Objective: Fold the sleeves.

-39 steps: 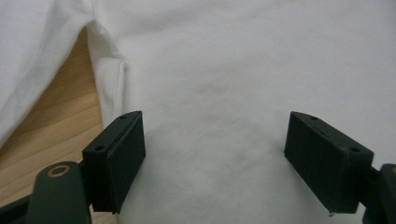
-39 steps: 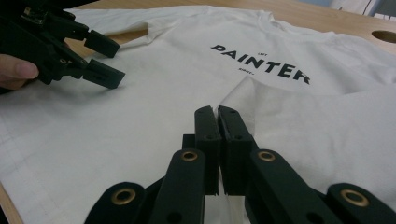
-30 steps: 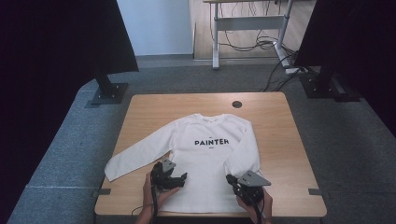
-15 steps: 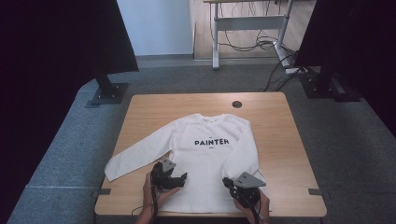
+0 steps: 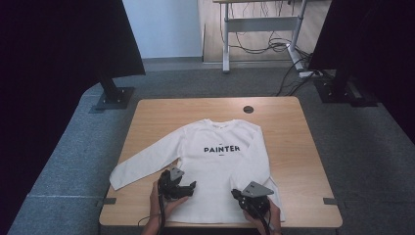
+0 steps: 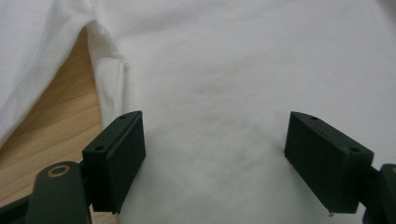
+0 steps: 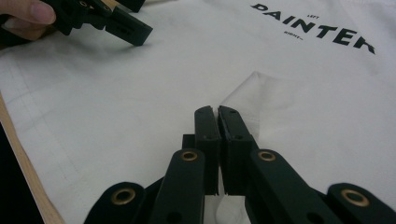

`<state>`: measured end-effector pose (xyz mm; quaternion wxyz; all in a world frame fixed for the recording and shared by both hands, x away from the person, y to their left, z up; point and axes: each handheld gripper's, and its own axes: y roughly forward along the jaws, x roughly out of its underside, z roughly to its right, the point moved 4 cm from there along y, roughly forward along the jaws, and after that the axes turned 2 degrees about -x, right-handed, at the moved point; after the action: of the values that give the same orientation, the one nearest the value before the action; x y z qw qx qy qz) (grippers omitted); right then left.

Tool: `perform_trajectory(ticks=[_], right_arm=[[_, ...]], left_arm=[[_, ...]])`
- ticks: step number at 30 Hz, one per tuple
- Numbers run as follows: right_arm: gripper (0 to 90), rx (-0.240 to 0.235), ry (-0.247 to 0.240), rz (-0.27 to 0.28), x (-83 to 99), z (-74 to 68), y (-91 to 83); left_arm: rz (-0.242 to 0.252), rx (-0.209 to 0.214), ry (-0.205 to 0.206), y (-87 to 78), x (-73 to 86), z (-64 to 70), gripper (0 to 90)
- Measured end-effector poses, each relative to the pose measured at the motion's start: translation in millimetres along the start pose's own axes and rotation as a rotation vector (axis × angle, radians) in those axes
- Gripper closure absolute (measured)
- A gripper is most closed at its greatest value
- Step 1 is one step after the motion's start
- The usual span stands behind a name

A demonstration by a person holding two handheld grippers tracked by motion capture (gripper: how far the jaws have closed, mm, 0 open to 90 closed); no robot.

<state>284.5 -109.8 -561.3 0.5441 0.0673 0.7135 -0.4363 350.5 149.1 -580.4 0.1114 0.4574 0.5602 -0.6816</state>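
White shirt (image 5: 222, 161), black lettering; tan wooden table (image 5: 288, 127).

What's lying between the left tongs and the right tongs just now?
Only plain white fabric of the shirt, lying flat near its hem. In the high view, nothing else sits between the left tongs and the right tongs.

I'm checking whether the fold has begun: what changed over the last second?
The right gripper drew back toward the near table edge, onto the white PAINTER shirt's hem; its jaws are shut, with fabric peaking at their tips, so it may have pinched it. The left gripper stayed put, open over the shirt. The shirt lies flat as before.
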Motion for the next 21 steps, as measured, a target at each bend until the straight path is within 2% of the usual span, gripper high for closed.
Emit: perform_trajectory(ticks=[14,21], right_arm=[[86.7,-0.012,0.002,-0.024,2.5,-1.4,4.5],[85.5,-0.037,-0.003,-0.044,4.2,-4.6,7.2]], left_arm=[[0.001,0.0,0.0,0.0,0.0,0.0,19.8],[0.001,0.0,0.0,0.0,0.0,0.0,19.8]])
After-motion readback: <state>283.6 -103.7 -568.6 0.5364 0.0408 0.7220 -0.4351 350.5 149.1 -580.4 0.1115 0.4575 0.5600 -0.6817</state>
